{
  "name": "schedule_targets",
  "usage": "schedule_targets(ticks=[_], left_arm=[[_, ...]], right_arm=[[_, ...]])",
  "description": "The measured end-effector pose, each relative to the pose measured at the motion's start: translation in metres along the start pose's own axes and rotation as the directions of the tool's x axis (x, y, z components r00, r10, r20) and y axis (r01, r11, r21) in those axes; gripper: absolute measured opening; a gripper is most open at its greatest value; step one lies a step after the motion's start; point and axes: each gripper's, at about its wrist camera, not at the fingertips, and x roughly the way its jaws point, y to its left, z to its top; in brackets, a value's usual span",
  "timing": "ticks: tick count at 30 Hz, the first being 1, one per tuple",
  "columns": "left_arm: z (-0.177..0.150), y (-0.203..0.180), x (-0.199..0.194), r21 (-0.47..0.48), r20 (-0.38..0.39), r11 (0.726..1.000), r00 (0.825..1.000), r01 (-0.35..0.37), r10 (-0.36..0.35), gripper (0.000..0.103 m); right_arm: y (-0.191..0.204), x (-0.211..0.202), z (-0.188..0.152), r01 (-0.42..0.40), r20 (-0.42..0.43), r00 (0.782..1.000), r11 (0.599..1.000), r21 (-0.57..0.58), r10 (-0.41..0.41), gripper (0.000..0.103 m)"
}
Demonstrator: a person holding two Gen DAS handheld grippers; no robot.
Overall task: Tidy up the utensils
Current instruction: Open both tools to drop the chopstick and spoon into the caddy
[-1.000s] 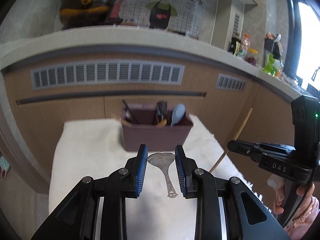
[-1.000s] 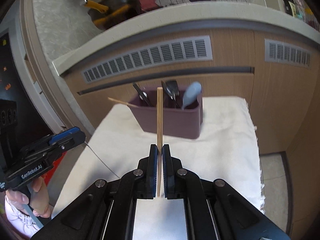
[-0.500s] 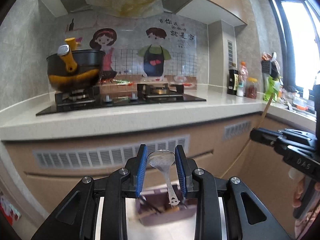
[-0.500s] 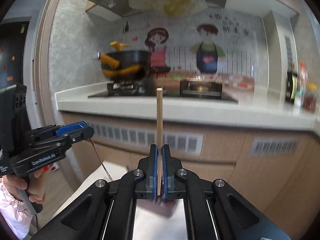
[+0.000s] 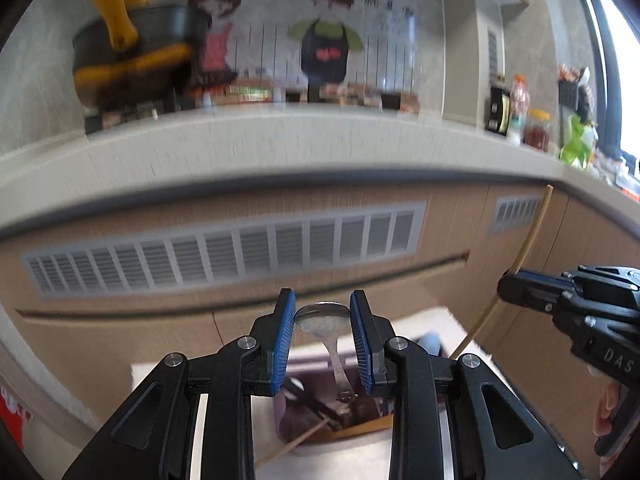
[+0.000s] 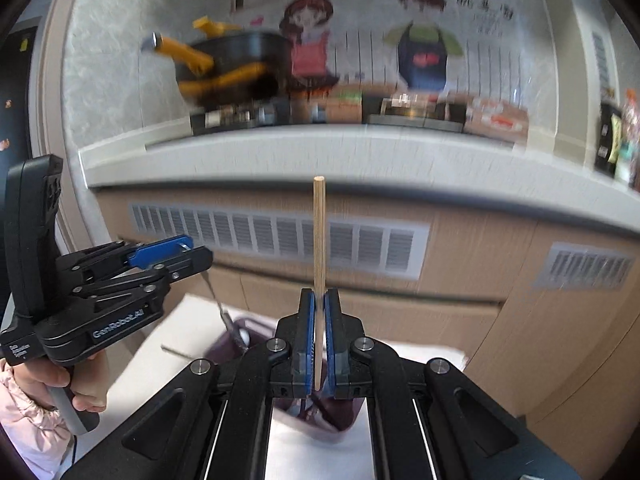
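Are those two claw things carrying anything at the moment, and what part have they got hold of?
Yes. The left gripper pinches a metal spoon by its bowl, handle hanging down. The right gripper clamps a wooden chopstick near its lower end.

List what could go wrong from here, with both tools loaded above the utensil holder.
1. The left tool grips the metal spoon by its bowl edges only; the handle hangs free, so it could swing or slip.
2. The right tool pinches a long wooden chopstick near its lower end; the tall free length could pivot.
3. The purple holder already holds utensils, so either piece may catch going in.
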Motion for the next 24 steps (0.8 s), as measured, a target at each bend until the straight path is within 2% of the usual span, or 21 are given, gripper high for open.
schedule_targets(ticks=[7,9,10,13,14,15,16,17,18,19,20,23,24], left_arm=[[-0.038,-0.003,0.048,-0.022,-0.137,0.999,0.99,0.031,-0.034,0.031],[-0.046,-0.005,0.055,-0.024,-0.161,0.999,0.986,0.038,-0.042,0.037],[-0.049,-0.006,0.057,-0.032,-0.168,0.999,0.985,0.043,-0.048,0.045],[-0.053,-0.005,0.048,-0.066,-0.158,0.997,0.986,0.047,-0.057,0.052],[-0.054,-0.004,0.042,-0.075,-0.152,0.996,0.987,0.047,-0.058,0.058],[-0.054,-0.003,0.033,-0.083,-0.142,0.996,0.988,0.043,-0.055,0.062],[-0.055,-0.001,0.023,-0.092,-0.127,0.995,0.991,0.034,-0.046,0.069],[-0.057,-0.001,0.01,-0.102,-0.108,0.994,0.994,0.022,-0.033,0.077],[-0.059,0.001,-0.001,-0.112,-0.094,0.994,0.995,0.012,-0.023,0.08],[-0.062,0.002,-0.014,-0.122,-0.078,0.993,0.997,0.003,-0.012,0.086],[-0.067,0.002,-0.025,-0.128,-0.07,0.992,0.998,-0.008,-0.002,0.091],[-0.083,0.0,-0.061,-0.136,-0.052,0.99,0.998,-0.044,0.037,0.094],[-0.09,-0.001,-0.073,-0.136,-0.046,0.989,0.998,-0.058,0.052,0.095]], right_arm=[[-0.009,0.058,-0.038,-0.023,-0.151,0.988,0.999,0.047,0.03,0.005],[-0.011,0.069,-0.048,-0.034,-0.183,0.982,0.997,0.063,0.045,0.005],[-0.012,0.074,-0.053,-0.038,-0.2,0.978,0.997,0.071,0.052,0.005],[-0.015,0.083,-0.064,-0.055,-0.235,0.969,0.993,0.102,0.078,0.006],[-0.016,0.082,-0.067,-0.059,-0.245,0.966,0.992,0.111,0.084,0.007],[-0.016,0.08,-0.069,-0.057,-0.248,0.965,0.992,0.11,0.083,0.016],[-0.017,0.076,-0.073,-0.055,-0.246,0.966,0.993,0.108,0.08,0.032],[-0.016,0.069,-0.075,-0.052,-0.239,0.968,0.993,0.108,0.077,0.041],[-0.015,0.059,-0.077,-0.054,-0.226,0.971,0.992,0.111,0.078,0.057],[-0.014,0.048,-0.08,-0.058,-0.207,0.975,0.991,0.119,0.082,0.064],[-0.012,0.035,-0.083,-0.057,-0.188,0.979,0.99,0.127,0.08,0.065],[-0.005,-0.001,-0.093,-0.033,-0.152,0.987,0.99,0.141,0.054,0.069],[-0.002,-0.015,-0.099,-0.026,-0.136,0.99,0.989,0.149,0.046,0.075]])
